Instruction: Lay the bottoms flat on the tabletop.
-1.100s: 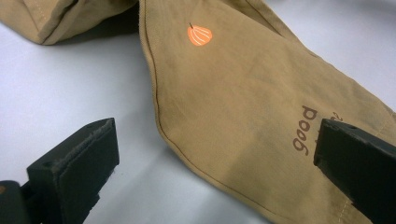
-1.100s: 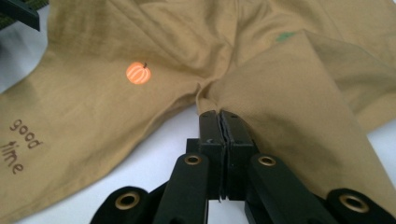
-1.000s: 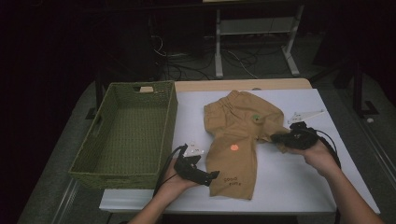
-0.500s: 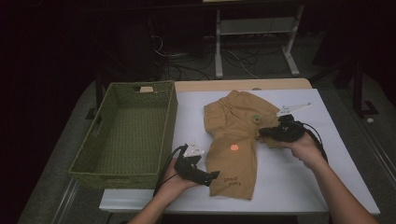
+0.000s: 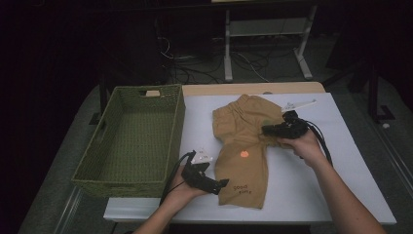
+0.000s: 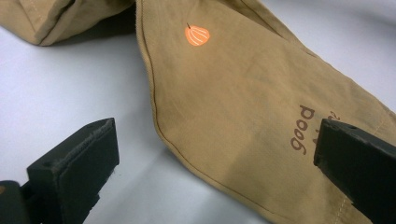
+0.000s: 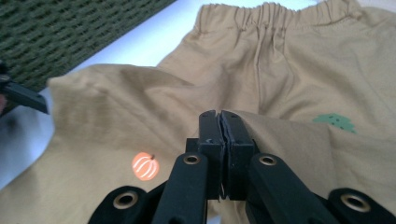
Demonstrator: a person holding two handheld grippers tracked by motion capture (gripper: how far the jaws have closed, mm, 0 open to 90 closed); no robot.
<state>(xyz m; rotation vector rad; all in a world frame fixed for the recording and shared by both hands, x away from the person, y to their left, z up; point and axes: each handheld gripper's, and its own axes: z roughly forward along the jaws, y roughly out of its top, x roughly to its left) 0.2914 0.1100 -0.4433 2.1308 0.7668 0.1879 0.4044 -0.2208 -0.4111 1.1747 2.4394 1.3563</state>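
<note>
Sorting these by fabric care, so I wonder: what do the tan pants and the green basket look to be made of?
Pants: probably matte woven cotton, going by the soft folds, stitched hems, gathered waistband and printed pumpkin.
Basket: woven fibre or paper cord, matte olive; its walls show a regular braided weave. The exact fibre is unclear.

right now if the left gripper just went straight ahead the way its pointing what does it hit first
Most likely the tan pants. The left gripper stands open and points at the near leg edge, close to the "good" print. How low the jaws ride over the table is hard to judge.
</note>
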